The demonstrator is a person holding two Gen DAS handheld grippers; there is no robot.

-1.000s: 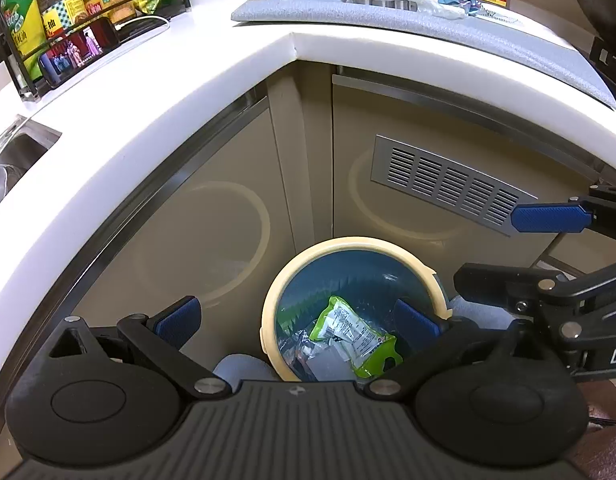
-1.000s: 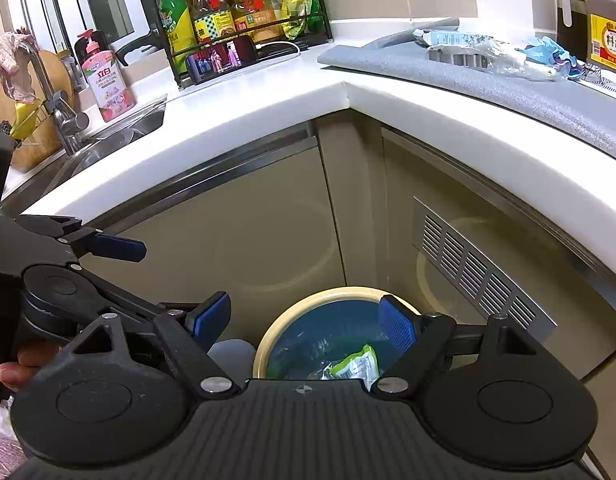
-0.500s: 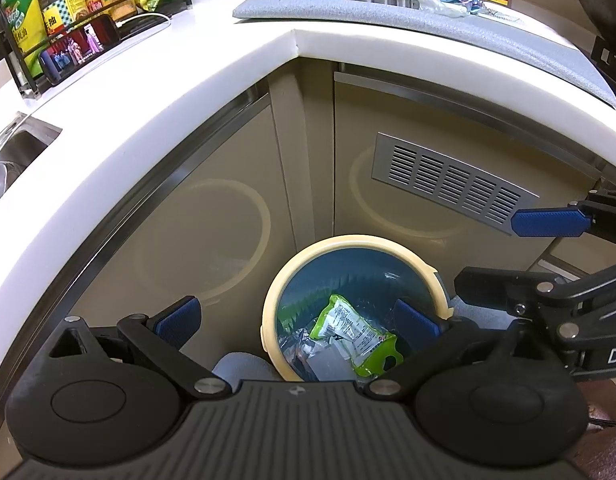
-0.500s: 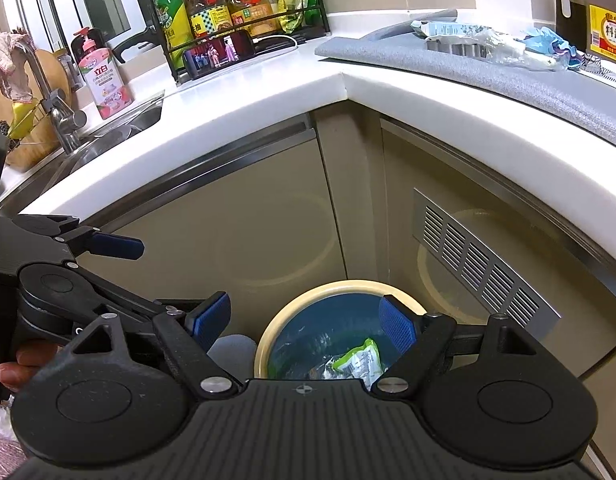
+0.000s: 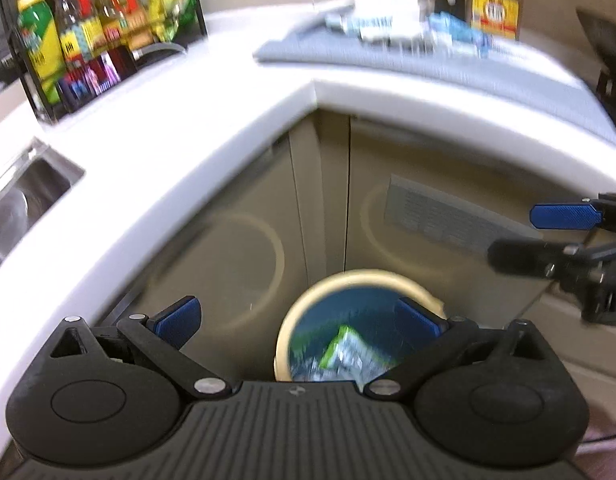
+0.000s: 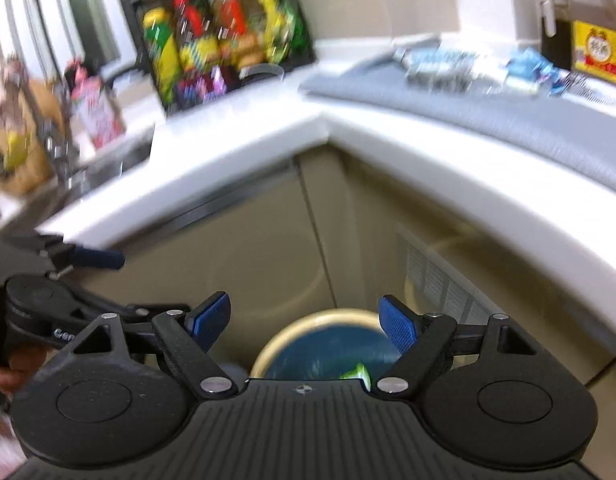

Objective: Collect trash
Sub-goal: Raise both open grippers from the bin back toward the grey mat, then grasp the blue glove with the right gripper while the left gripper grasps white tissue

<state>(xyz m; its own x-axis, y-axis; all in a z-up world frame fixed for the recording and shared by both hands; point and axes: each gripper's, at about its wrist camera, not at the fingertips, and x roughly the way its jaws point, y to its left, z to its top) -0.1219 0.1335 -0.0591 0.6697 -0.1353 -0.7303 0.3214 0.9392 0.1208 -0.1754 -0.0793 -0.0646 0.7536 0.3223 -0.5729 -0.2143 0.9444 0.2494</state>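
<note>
Down on the floor, the trash bin (image 5: 358,284), cream-rimmed with a blue liner, is standing against the beige cabinet doors (image 5: 236,256) in the corner beneath the white tabletop (image 5: 212,128). A green and white wrapper (image 5: 344,350) is lying inside it on other crumpled trash, and in the right wrist view only a green corner of that wrapper (image 6: 358,372) is peeking over the camera housing. The left gripper (image 5: 298,316) is hanging above the bin with its jaws spread wide and nothing between the blue pads; the right pad is sitting over the bin's opening, the left one over the cabinet door. The right gripper (image 6: 306,320) is likewise standing wide and holding nothing, its pads flanking the far rim of the bin (image 6: 328,316). Each gripper is showing at the edge of the other's view, apart from it. More trash is waiting up on the tabletop: blurred pale blue and white wrappers (image 6: 440,64) are lying on a grey mat (image 6: 508,120), just beside a yellow-labelled bottle (image 6: 598,40). A black rack of sauce bottles (image 6: 220,40) is standing farther along, near the sink (image 5: 32,184). Both views are smeared with blur.
</note>
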